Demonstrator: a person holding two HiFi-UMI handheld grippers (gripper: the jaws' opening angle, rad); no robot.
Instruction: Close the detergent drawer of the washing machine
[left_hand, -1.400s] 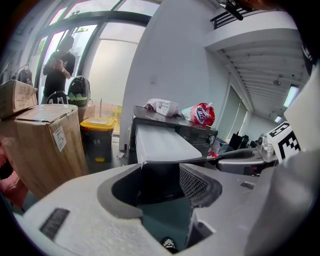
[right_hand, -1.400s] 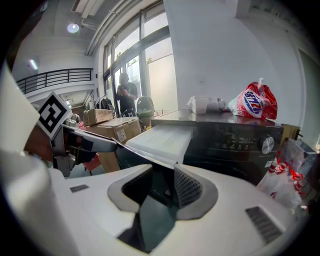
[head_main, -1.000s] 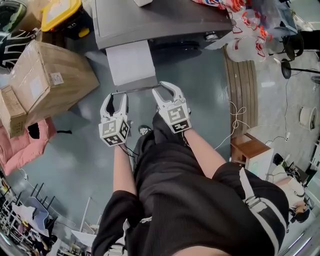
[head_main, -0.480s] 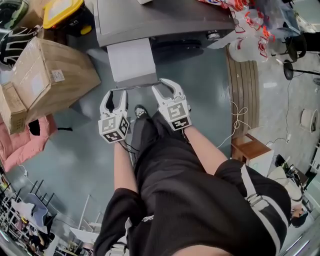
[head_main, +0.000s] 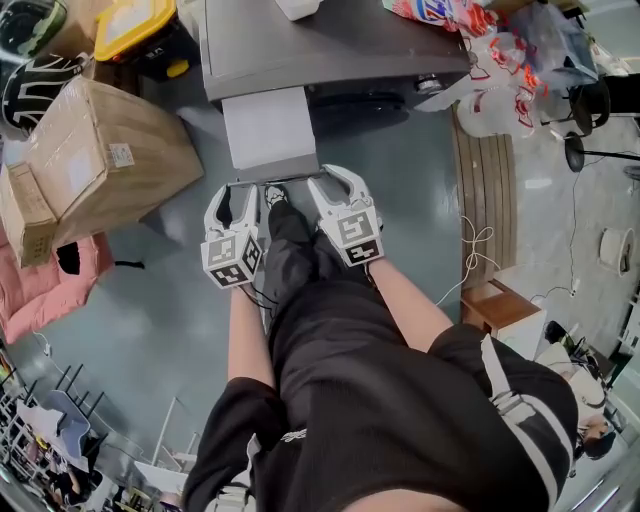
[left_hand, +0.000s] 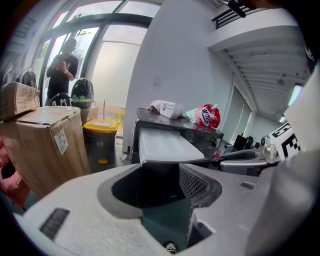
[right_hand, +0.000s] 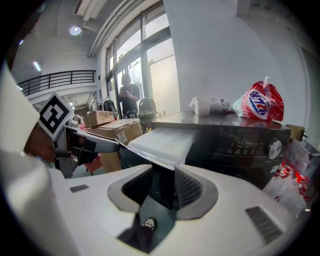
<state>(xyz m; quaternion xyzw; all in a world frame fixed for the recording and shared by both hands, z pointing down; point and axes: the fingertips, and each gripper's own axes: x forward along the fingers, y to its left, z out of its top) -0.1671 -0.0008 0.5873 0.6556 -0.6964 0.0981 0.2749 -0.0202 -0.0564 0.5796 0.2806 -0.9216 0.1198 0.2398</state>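
The dark washing machine (head_main: 330, 40) stands at the top of the head view. Its white detergent drawer (head_main: 265, 128) is pulled far out toward me and ends in a dark front panel (head_main: 300, 177). My left gripper (head_main: 232, 195) is open at the panel's left end. My right gripper (head_main: 333, 182) is open at its right end. In the left gripper view the drawer (left_hand: 165, 147) lies just beyond the left gripper (left_hand: 160, 185), the dark panel filling the gap. The right gripper view shows the same drawer (right_hand: 162, 142) past the right gripper (right_hand: 162, 187). Neither holds anything.
A large cardboard box (head_main: 100, 160) sits left of the drawer, with a yellow-lidded bin (head_main: 130, 25) behind it. A detergent bag (head_main: 430, 12) lies on the machine. Plastic bags (head_main: 500, 70) and a small wooden stand (head_main: 495, 295) are at the right. My shoe (head_main: 275, 195) is between the grippers.
My leg and shoe have stepped forward between the two grippers, up to the drawer's front. Both grippers have kept their place at the panel with the jaws unchanged.
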